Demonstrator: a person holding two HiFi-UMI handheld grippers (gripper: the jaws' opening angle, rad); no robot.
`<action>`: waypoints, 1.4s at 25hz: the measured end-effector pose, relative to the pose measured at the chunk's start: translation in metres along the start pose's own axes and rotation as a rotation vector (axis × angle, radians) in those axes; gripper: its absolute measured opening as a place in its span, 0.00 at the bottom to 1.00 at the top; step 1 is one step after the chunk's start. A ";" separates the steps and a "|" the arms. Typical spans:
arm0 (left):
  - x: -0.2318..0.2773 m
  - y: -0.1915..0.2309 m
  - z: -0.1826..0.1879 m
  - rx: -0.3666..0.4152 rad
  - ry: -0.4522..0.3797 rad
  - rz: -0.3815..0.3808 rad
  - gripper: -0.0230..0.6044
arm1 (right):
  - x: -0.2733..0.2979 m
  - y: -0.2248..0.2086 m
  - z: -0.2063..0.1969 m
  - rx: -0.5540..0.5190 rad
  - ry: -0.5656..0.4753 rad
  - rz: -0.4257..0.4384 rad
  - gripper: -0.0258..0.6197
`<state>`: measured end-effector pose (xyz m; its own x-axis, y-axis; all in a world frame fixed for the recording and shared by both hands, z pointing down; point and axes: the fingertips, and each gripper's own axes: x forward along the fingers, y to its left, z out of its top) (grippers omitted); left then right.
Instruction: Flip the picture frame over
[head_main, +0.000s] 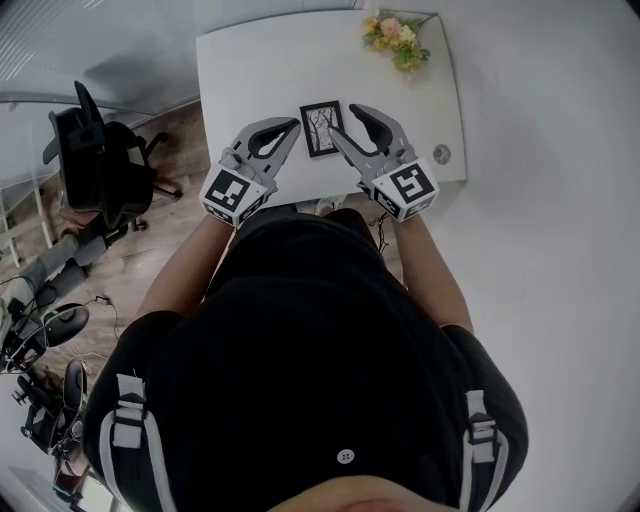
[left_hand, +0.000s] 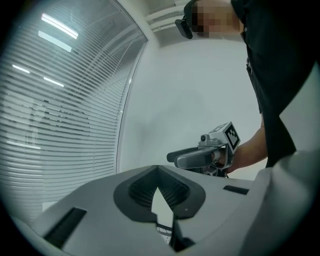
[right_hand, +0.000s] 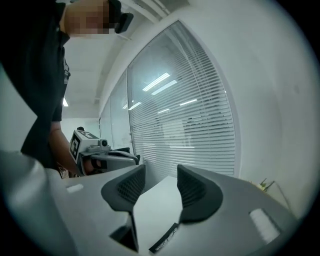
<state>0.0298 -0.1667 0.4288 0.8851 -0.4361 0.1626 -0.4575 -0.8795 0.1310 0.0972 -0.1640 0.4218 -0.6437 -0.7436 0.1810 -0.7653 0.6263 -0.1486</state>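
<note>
A black picture frame (head_main: 322, 130) lies flat on the white table (head_main: 250, 70) with its tree picture facing up. Both grippers hover above the table's near edge, raised off it. My left gripper (head_main: 296, 124) sits just left of the frame, its jaws closed tip to tip and holding nothing (left_hand: 158, 169). My right gripper (head_main: 345, 121) is over the frame's right edge, jaws apart with nothing between them (right_hand: 161, 170). A corner of the frame (right_hand: 165, 239) shows below the right jaws, and a sliver of the frame (left_hand: 164, 231) shows under the left ones.
A bunch of flowers (head_main: 395, 35) lies at the table's far right corner. A small round object (head_main: 441, 154) sits near the right edge. A black office chair (head_main: 95, 165) stands left of the table. Window blinds (right_hand: 190, 130) run along one wall.
</note>
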 end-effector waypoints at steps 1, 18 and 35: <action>0.000 0.000 0.005 0.008 -0.004 0.001 0.04 | 0.000 0.003 0.004 -0.017 -0.008 0.003 0.32; 0.007 -0.014 0.040 0.026 -0.075 -0.039 0.04 | -0.013 0.017 0.033 -0.091 -0.073 -0.010 0.06; 0.005 -0.017 0.050 0.041 -0.096 -0.028 0.04 | -0.016 0.009 0.050 -0.100 -0.116 -0.039 0.05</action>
<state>0.0465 -0.1637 0.3786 0.9024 -0.4260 0.0652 -0.4305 -0.8977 0.0933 0.1003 -0.1584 0.3691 -0.6137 -0.7864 0.0701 -0.7895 0.6121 -0.0451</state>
